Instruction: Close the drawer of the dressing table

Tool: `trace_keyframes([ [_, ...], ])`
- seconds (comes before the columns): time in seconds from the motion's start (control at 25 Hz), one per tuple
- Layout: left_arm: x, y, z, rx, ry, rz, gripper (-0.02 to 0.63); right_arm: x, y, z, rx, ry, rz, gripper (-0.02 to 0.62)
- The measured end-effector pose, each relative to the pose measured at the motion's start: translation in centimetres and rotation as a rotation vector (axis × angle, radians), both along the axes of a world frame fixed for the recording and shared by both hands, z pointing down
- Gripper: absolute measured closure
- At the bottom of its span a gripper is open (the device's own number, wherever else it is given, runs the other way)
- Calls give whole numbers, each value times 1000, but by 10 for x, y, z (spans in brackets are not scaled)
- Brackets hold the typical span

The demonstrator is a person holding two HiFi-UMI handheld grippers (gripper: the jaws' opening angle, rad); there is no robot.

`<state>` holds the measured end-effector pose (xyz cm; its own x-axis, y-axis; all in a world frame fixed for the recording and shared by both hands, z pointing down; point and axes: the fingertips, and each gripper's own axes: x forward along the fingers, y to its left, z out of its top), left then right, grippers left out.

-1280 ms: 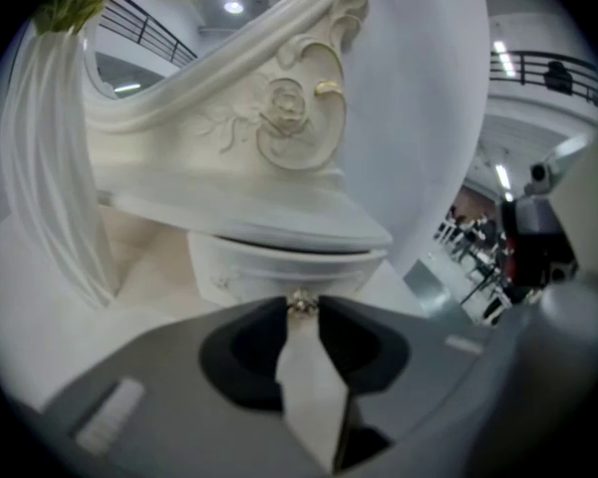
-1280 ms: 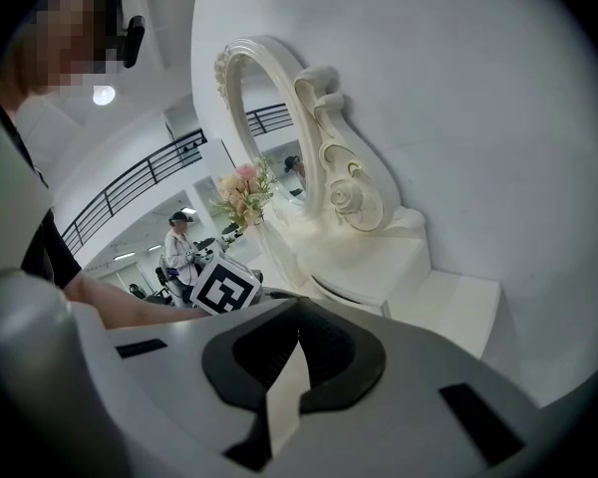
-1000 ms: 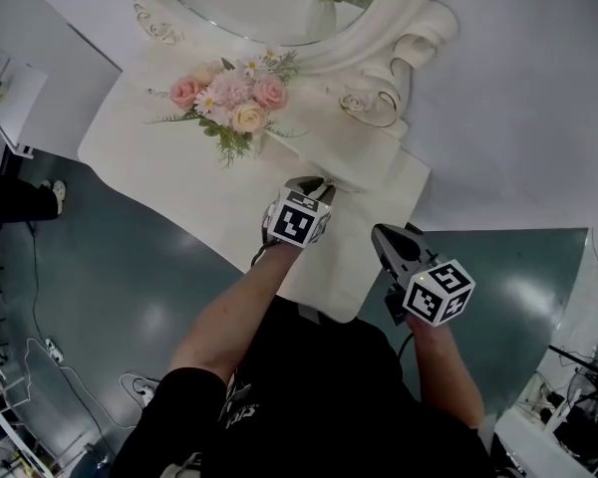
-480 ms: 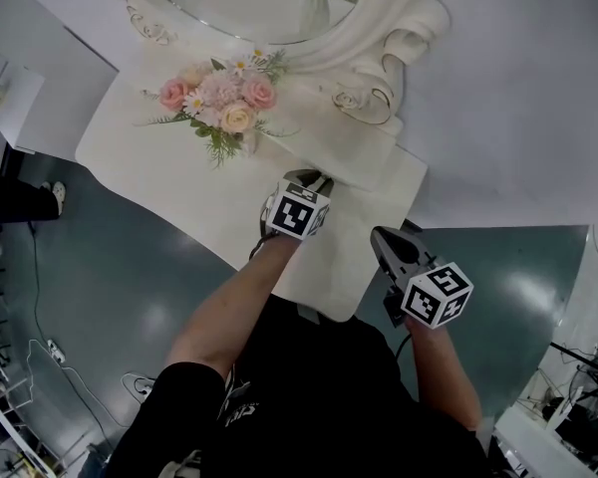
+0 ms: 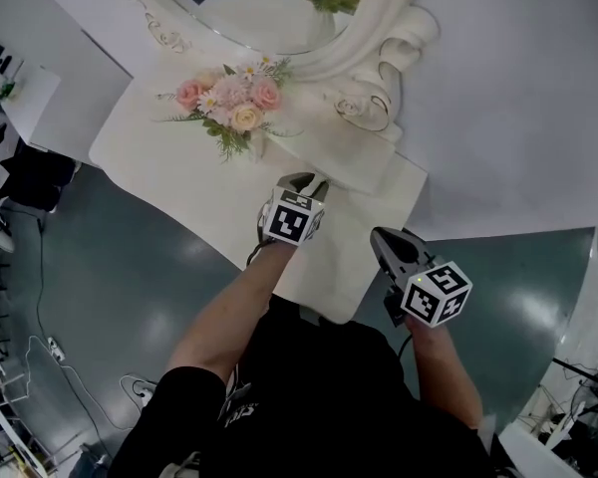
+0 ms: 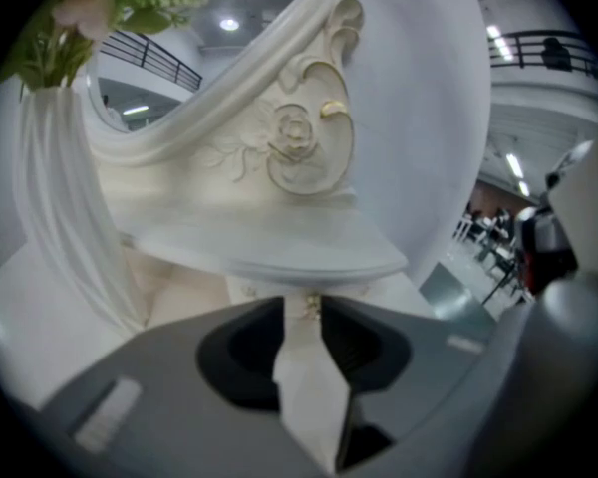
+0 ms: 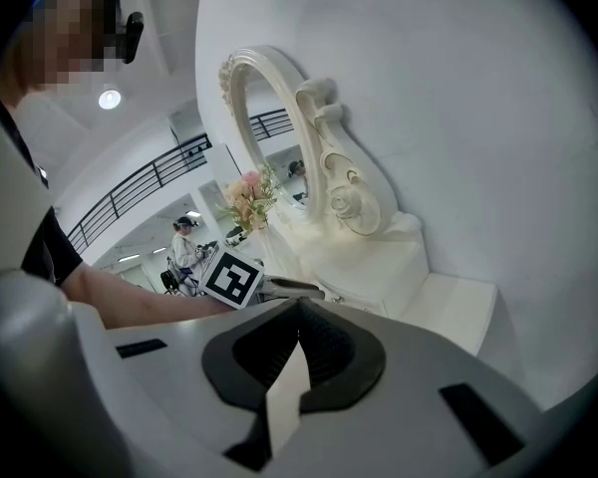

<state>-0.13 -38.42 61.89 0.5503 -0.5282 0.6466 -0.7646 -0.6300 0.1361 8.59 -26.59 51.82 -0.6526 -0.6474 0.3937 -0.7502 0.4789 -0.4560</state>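
Head view: a person in a black top holds the left gripper (image 5: pixel 305 180) over the cream dressing table (image 5: pixel 179 162), its tips close to the raised shelf (image 5: pixel 364 172) below the mirror (image 5: pixel 269 18). The right gripper (image 5: pixel 384 237) hovers by the table's near corner. Left gripper view: the jaws, just now opening, stand slightly apart. The knob (image 6: pixel 309 308) of the drawer (image 6: pixel 264 289) shows in the gap, unpinched, under the shelf. Right gripper view: the jaw tips are pressed together, nothing between them.

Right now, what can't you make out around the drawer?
1. Drawer: head view, hidden behind the left gripper; left gripper view, blurred, so fully shut or ajar is unclear.
2. Knob: left gripper view, tiny between jaws that have just been opening; contact unclear.
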Motion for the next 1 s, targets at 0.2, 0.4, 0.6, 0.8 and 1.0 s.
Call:
trace_keyframes([
  [0.2, -20, 11, -28, 50, 16, -73, 495, -5, 1, -16, 49, -9, -57, 601],
  [0.4, -27, 29, -70, 136, 57, -144, 522, -7, 6, -37, 111, -21, -123, 601],
  [0.6, -31, 54, -112, 213, 93, -208, 546, -7, 8, -58, 167, -35, -166, 601],
  [0.8, -41, 70, -145, 266, 114, -234, 561, -14, 5, -72, 211, -28, -194, 601],
  [1.0, -58, 75, -175, 279, 186, -248, 569, -32, 0, -86, 246, -9, -207, 601],
])
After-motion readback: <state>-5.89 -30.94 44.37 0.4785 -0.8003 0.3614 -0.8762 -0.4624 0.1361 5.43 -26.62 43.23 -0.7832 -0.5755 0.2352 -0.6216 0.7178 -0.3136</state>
